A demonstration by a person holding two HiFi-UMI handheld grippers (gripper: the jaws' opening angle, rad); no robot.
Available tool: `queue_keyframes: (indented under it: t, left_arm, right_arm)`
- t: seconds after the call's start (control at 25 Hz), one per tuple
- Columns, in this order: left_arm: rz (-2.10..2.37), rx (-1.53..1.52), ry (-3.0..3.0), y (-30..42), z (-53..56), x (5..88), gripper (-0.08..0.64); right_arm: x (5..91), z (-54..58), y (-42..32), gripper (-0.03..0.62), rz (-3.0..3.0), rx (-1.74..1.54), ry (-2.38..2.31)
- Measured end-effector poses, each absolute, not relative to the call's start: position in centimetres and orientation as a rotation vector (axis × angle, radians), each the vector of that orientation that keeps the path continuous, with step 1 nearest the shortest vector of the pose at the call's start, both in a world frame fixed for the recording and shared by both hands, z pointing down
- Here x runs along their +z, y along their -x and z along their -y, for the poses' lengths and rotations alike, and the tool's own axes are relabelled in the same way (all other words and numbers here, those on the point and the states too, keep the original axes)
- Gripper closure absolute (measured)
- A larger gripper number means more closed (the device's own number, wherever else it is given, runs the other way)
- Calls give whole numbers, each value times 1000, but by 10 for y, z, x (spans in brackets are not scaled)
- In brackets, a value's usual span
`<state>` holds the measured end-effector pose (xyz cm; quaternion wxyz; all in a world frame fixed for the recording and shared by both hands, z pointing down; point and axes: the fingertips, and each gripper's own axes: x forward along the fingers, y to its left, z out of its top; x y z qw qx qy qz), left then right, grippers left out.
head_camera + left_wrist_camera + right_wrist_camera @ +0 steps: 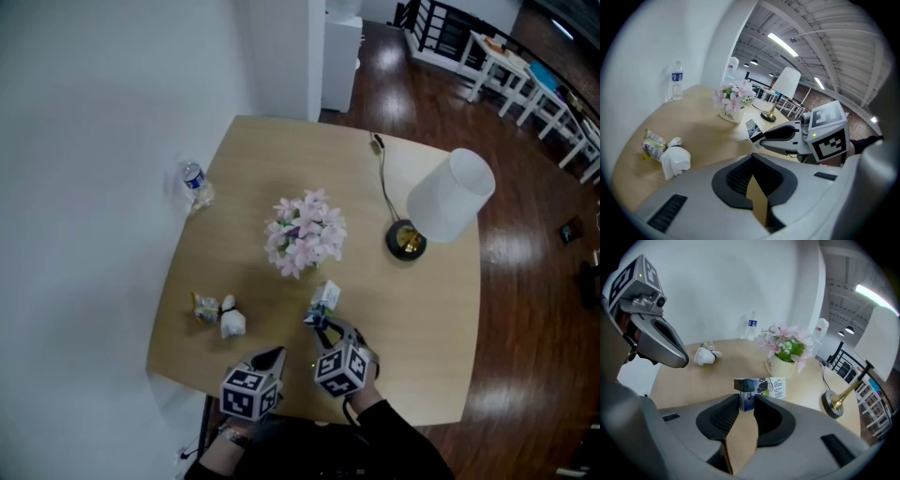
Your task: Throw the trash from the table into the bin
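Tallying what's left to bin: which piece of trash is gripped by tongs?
The small carton, clamped in the right tongs; the crumpled tissue and wrapper lie loose on the table.

The head view looks steeply down from above the near edge of the surface [281,159] and takes in all of it. The left gripper view rides on the left claw [751,158], low and close over the near left corner, facing the far edge. The right gripper view, on the right claw [746,397] beside it, angles toward the far left corner. All three views share the flower pot [302,234], and each gripper view catches the other claw.
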<state>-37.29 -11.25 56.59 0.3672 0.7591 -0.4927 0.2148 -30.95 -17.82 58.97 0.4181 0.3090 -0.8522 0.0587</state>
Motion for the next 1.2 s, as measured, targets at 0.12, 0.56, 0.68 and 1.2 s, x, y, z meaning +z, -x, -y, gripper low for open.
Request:
queue_keyframes:
  t: [0.12, 0.56, 0.68, 1.2]
  left_arm:
    - [1209, 590, -2000, 334, 112, 562, 557]
    - [903, 745, -2241, 151, 101, 550, 557]
    - [800, 799, -2303, 103, 89, 551, 557]
    - [351, 1010, -2483, -93, 12, 577, 557]
  right_arm:
    - [582, 172, 270, 477, 2135, 178, -844]
    - [563, 121, 89, 480, 2035, 344, -1159]
    - [559, 103, 42, 480, 2006, 392, -1248]
    - [590, 0, -153, 482, 1772, 629, -1628]
